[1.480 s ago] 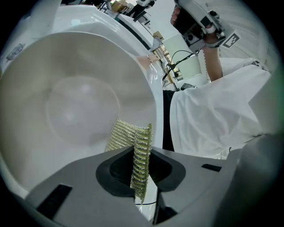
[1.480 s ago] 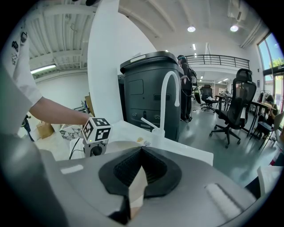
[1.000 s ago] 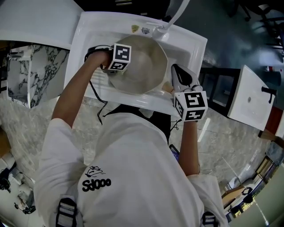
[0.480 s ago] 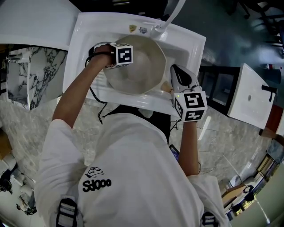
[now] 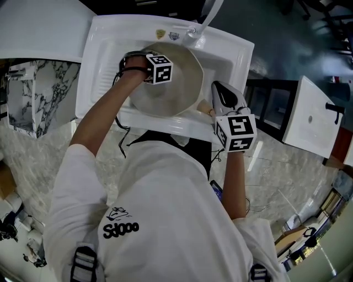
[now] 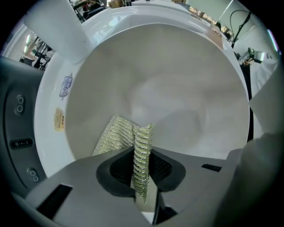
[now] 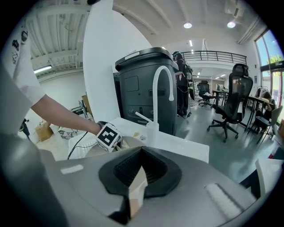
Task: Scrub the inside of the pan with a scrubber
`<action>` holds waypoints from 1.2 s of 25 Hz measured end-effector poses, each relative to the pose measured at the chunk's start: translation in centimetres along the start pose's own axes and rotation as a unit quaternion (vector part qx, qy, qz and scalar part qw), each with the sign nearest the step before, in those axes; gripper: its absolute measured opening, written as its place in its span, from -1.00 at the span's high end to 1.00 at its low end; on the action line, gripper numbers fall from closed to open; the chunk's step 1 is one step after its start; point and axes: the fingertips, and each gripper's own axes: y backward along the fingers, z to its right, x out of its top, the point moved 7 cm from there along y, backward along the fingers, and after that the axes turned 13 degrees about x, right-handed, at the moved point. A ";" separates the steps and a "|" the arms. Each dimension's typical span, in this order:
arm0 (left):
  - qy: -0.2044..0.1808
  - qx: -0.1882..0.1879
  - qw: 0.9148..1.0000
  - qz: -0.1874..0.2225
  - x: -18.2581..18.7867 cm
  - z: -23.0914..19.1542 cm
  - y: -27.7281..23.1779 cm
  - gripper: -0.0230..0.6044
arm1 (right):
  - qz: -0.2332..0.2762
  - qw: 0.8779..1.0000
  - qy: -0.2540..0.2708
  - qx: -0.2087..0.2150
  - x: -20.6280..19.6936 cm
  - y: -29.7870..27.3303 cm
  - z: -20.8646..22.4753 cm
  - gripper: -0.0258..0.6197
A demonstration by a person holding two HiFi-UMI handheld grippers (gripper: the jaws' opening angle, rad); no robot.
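Head view shows a white sink with a round, pale grey pan sitting in its basin and filling most of it, close under the white faucet at the far edge. The pan's tan handle sticks out over the sink's near right corner. The left hand-held gripper reaches in from the sink's left side and hangs over the left part of the pan's inside, its marker cube uppermost. In the left gripper view its jaws are pressed together on a scrubber, a ribbed, silvery-green mesh pad that stands on edge between them, one flap folding out to the left against the pan's inner wall near the rim. The pan's floor beyond it looks smooth and dull. The right hand-held gripper sits at the sink's near right corner, outside the basin; in the right gripper view its jaws are clamped on the tan handle, which runs between the dark pads. Beyond them that view shows the faucet and, behind it, a dark bin.
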 end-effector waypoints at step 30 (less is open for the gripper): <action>0.126 -0.089 0.983 0.104 8.5 -0.2 0.5 0.72 | -0.008 1.000 -0.025 -0.005 -1.9 1.6 1.0 0.89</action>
